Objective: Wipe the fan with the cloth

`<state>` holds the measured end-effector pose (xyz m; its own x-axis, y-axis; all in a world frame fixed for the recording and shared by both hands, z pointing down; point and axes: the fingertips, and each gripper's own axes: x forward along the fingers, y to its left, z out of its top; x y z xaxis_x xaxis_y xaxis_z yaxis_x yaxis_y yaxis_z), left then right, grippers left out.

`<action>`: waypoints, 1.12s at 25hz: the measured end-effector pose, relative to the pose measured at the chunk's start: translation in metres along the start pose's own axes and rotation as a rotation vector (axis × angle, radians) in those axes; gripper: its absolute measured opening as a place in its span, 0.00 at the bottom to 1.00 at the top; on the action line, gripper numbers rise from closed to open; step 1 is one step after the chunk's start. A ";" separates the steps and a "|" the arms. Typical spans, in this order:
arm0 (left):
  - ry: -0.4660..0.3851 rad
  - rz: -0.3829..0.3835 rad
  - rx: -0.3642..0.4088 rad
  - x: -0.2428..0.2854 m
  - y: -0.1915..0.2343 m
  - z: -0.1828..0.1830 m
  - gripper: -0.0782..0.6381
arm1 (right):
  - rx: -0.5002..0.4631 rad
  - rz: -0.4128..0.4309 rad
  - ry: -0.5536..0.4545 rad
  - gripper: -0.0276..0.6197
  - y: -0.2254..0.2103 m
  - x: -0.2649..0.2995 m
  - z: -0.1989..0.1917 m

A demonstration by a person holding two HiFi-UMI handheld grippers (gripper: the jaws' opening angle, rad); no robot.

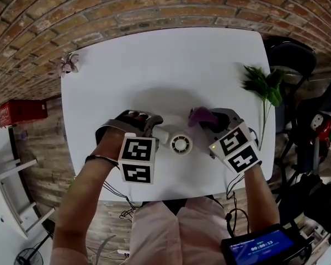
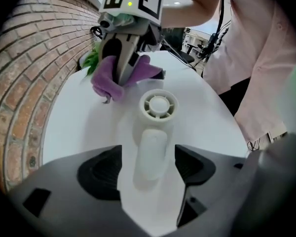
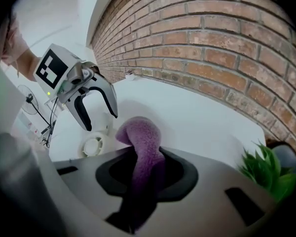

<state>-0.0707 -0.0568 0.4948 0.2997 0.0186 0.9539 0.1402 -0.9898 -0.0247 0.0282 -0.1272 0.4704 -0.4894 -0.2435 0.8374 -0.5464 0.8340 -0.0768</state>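
Observation:
A small white hand-held fan lies flat on the white table, its round grille facing up and its handle pointing toward my left gripper. In the left gripper view the handle lies between the jaws of the left gripper, with a gap on each side: the gripper is open. My right gripper is shut on a purple cloth and hangs just right of and behind the fan head. In the right gripper view the cloth sticks out past the jaws, above the fan.
A green plant sprig lies at the table's right edge and a small dried flower at its far left corner. A brick wall runs behind the table. A dark chair stands at the right, a red box on the floor at the left.

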 end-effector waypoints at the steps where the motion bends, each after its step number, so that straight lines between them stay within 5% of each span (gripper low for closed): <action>1: 0.012 -0.012 0.002 0.004 -0.002 -0.003 0.58 | -0.022 0.007 -0.004 0.17 -0.001 0.000 0.004; 2: 0.023 -0.020 0.004 0.008 -0.004 -0.006 0.56 | -0.046 0.017 -0.008 0.18 -0.001 0.001 0.008; 3: 0.029 -0.026 0.006 0.011 -0.005 -0.008 0.41 | -0.070 0.029 -0.013 0.18 -0.001 0.003 0.013; 12: 0.054 -0.055 0.063 0.013 -0.007 -0.007 0.38 | -0.403 0.187 0.054 0.17 0.034 0.048 0.029; 18: 0.067 -0.069 0.097 0.015 -0.009 -0.003 0.38 | -0.928 0.436 0.056 0.17 0.068 0.049 0.016; 21: 0.080 -0.075 0.103 0.015 -0.010 -0.004 0.38 | -1.093 0.506 0.040 0.17 0.075 0.048 0.016; 28: 0.075 -0.052 0.075 0.014 -0.009 -0.007 0.38 | -1.167 0.565 0.084 0.16 0.074 0.036 0.002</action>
<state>-0.0747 -0.0482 0.5104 0.2189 0.0567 0.9741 0.2253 -0.9743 0.0061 -0.0310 -0.0748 0.4939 -0.3894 0.2768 0.8785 0.6516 0.7569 0.0503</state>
